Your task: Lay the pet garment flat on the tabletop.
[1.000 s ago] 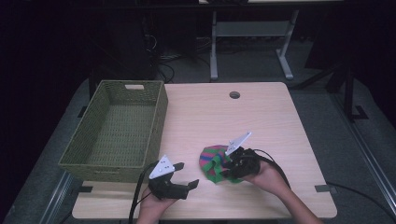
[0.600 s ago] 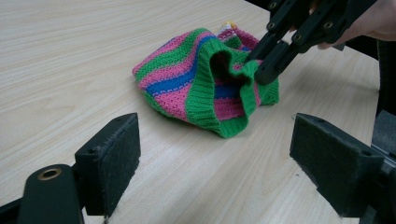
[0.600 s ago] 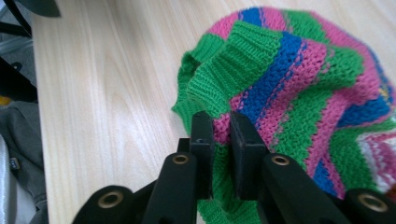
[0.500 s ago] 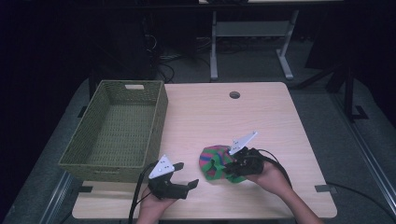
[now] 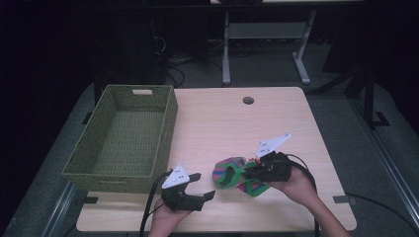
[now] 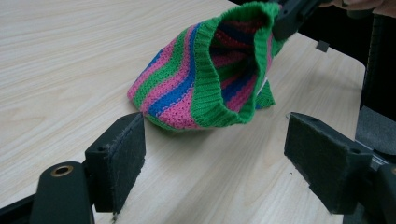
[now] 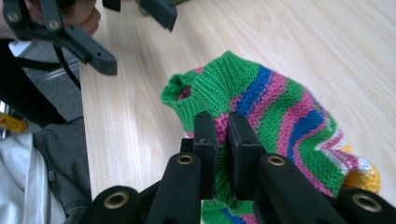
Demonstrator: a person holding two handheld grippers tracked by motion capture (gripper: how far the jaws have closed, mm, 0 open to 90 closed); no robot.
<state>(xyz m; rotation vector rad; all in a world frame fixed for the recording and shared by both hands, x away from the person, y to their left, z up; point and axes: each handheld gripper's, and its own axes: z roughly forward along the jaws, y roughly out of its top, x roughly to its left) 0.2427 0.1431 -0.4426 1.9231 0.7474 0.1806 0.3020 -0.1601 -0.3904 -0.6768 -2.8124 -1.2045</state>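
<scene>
**Striped knit hat, mouth facing our left gripper**

Striped knit hat [image 5: 236, 176] sits near the front edge of the table [image 5: 222, 123], btwn both grippers. Our right gripper [image 5: 249, 173] is clamped on the hat's green rim, lifting that edge w/ jaws nearly touching. Long axis runs roughly left-right across the table; the opening points toward our left gripper [image 5: 203, 185], whose jaws stand wide apart, just beside the hat, not touching. Green basket [image 5: 123, 140] sits well apart, at left.

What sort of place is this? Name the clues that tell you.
Probably a lab or workshop set up for recording handling tasks: a bare wooden table with a cable hole, another desk's metal frame behind, and loose cables on grey carpet.
</scene>
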